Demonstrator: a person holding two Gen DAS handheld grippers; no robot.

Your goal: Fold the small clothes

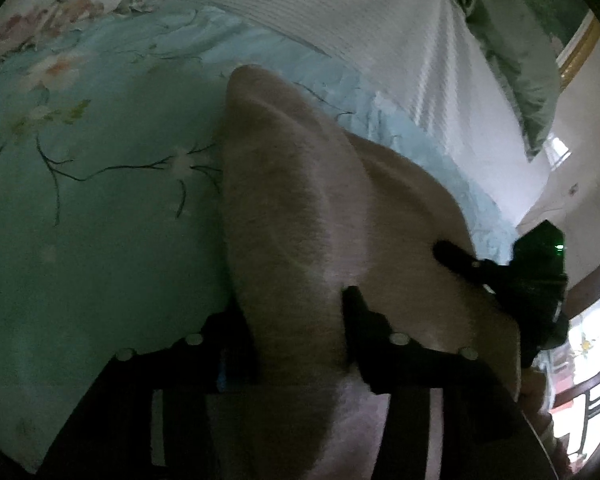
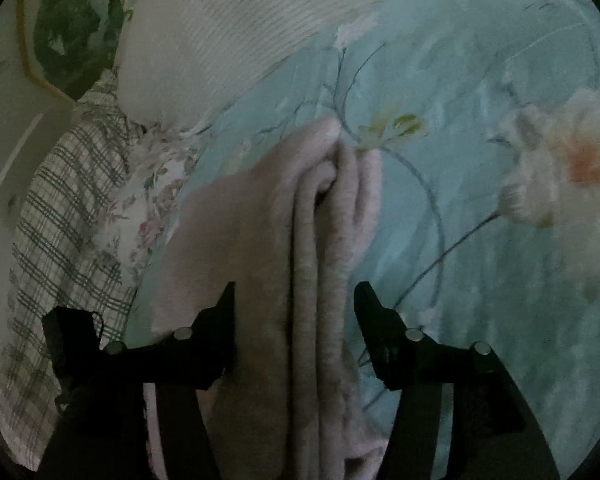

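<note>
A pale pink knitted garment (image 1: 300, 208) lies on a light blue floral bedsheet (image 1: 100, 208). In the left wrist view it bulges up between the fingers of my left gripper (image 1: 296, 312), which is shut on a thick fold of it. My right gripper (image 1: 500, 272) shows at the garment's right edge in that view. In the right wrist view the garment (image 2: 316, 240) hangs in several bunched folds between the fingers of my right gripper (image 2: 294, 300). Those fingers stand wide apart with gaps on both sides of the cloth. My left gripper (image 2: 72, 344) shows at the lower left there.
A white ribbed blanket (image 1: 360, 28) lies across the far side of the bed, with a green pillow (image 1: 512, 52) beyond it. A green plaid cloth (image 2: 68, 216) and a small-flowered fabric (image 2: 156, 192) lie at the left in the right wrist view.
</note>
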